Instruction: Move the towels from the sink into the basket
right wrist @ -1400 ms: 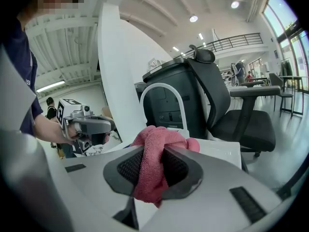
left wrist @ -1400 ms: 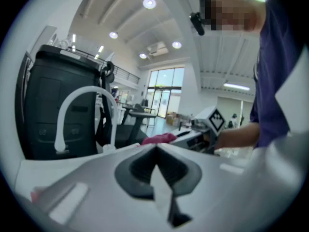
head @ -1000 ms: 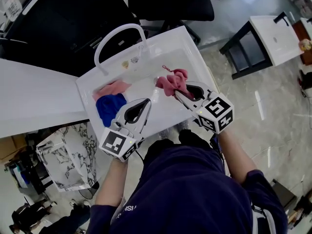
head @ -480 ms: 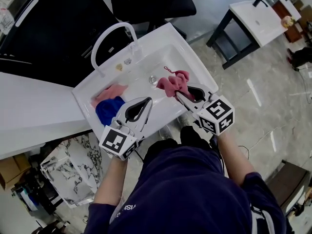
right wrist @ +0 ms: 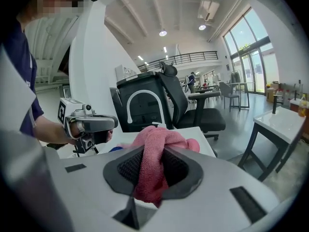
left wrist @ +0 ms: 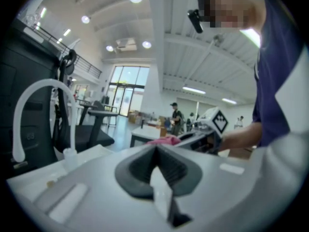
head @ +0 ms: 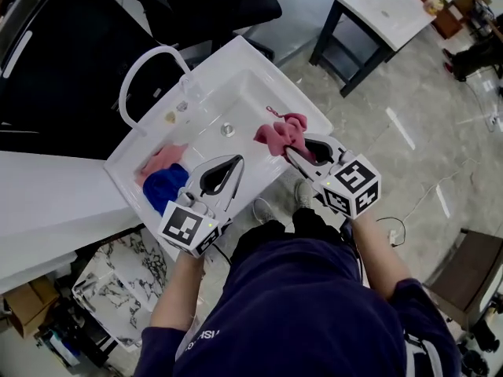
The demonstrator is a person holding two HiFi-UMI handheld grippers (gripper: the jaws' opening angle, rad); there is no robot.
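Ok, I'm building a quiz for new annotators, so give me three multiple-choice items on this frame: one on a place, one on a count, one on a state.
1. Where does the blue towel lie?
A in the sink
B on the floor
C on a chair

2. How many unheld towels lie in the sink?
A none
B two
C four

3. The right gripper is:
A open and empty
B shut on the pink towel
C out of view

Key: 1 A, it rests in the basin. 2 B, only the blue towel and a salmon towel lie there. 3 B, the cloth is pinched between its jaws.
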